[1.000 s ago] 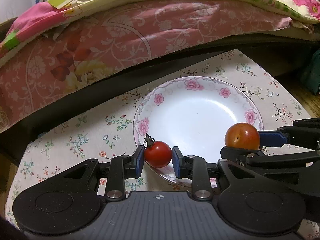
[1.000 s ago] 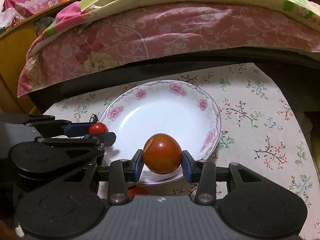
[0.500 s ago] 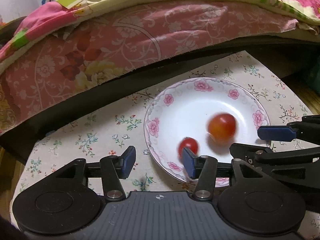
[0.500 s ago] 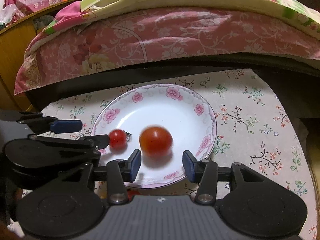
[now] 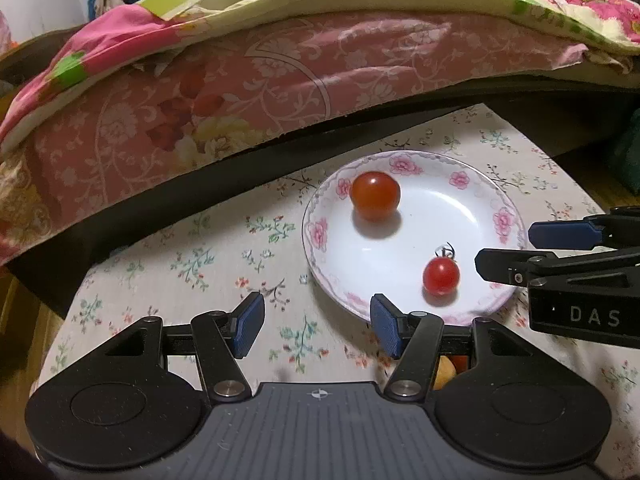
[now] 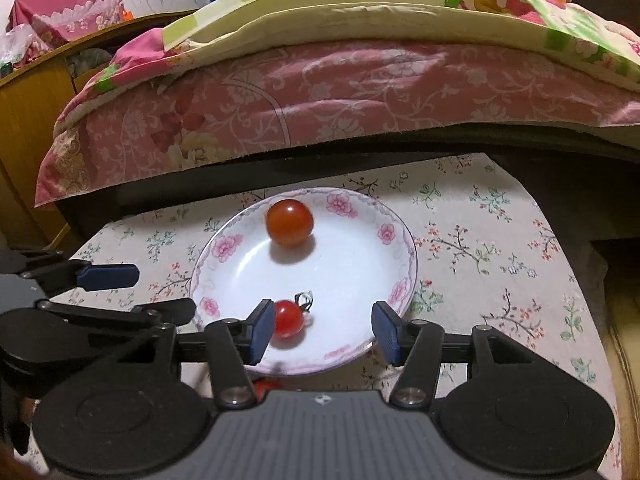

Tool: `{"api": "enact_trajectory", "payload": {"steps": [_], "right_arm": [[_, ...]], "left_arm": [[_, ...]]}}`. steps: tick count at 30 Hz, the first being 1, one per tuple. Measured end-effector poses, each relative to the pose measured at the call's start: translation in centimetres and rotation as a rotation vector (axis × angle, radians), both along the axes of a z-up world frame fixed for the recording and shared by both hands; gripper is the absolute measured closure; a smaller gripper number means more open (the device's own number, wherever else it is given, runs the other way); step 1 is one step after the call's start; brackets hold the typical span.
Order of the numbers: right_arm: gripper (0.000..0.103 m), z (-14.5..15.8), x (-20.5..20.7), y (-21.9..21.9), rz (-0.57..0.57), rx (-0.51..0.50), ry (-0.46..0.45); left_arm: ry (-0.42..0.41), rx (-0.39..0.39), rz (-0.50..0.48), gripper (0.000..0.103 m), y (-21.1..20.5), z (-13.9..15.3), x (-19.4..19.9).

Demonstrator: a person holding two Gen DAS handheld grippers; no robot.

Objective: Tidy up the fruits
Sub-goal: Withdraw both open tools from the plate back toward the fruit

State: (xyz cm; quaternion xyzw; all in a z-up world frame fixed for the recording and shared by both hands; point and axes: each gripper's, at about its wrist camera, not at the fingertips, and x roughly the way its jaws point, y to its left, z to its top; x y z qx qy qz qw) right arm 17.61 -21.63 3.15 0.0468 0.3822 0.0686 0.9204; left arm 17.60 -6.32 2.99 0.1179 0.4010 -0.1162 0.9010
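Both fruits now lie released on the plate [image 5: 514,216]: the larger tomato [image 5: 375,195] at eleven o'clock, the cherry tomato [image 5: 441,277] at five. The left gripper [image 5: 316,324] and right gripper [image 6: 323,330] have just been opening and stand spread, pinching nothing. The next move is probably to draw back and fetch another fruit, perhaps those partly hidden beneath the grippers.

Warm indoor light, sharp focus (fisheye-bent edges), dark corner vignette.

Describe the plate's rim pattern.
Pink flowers on a white plate, with a thin lilac edge line; clearest in the right wrist view.

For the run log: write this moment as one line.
left hand-held gripper: open | right hand-held gripper: open | large tomato, small tomato: on plate
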Motion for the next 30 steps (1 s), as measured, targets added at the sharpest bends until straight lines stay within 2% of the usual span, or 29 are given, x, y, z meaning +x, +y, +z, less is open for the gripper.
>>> {"api": "enact_trajectory", "payload": {"steps": [5, 10, 15, 19, 24, 30], "right_arm": [[0.052, 0.6, -1.8, 0.2, 0.01, 0.004, 0.004], [0.052, 0.5, -3.9, 0.3, 0.008, 0.036, 0.041], [0.052, 0.4, -6.7, 0.7, 0.018, 0.026, 0.08], [0.052, 0.4, -9.2, 1.1, 0.034, -0.026, 0.113], [0.052, 0.5, -11.4, 1.0, 0.005, -0.038, 0.144], [0.052, 1.5, -13.8, 3.0, 0.019, -0.093, 0.139]], "left_arm": [[0.007, -0.003, -0.022, 0.033, 1.4, 0.7, -2.5], [0.06, -0.04, -0.029, 0.033, 3.3, 0.3, -5.1], [0.095, -0.056, -0.047, 0.033, 4.5, -0.2, -7.1], [0.108, -0.085, -0.053, 0.033, 5.1, 0.0, -8.3], [0.094, -0.101, -0.082, 0.033, 5.8, 0.6, -10.8], [0.101, -0.15, -0.11, 0.03, 7.4, 1.2, -12.3]]}}
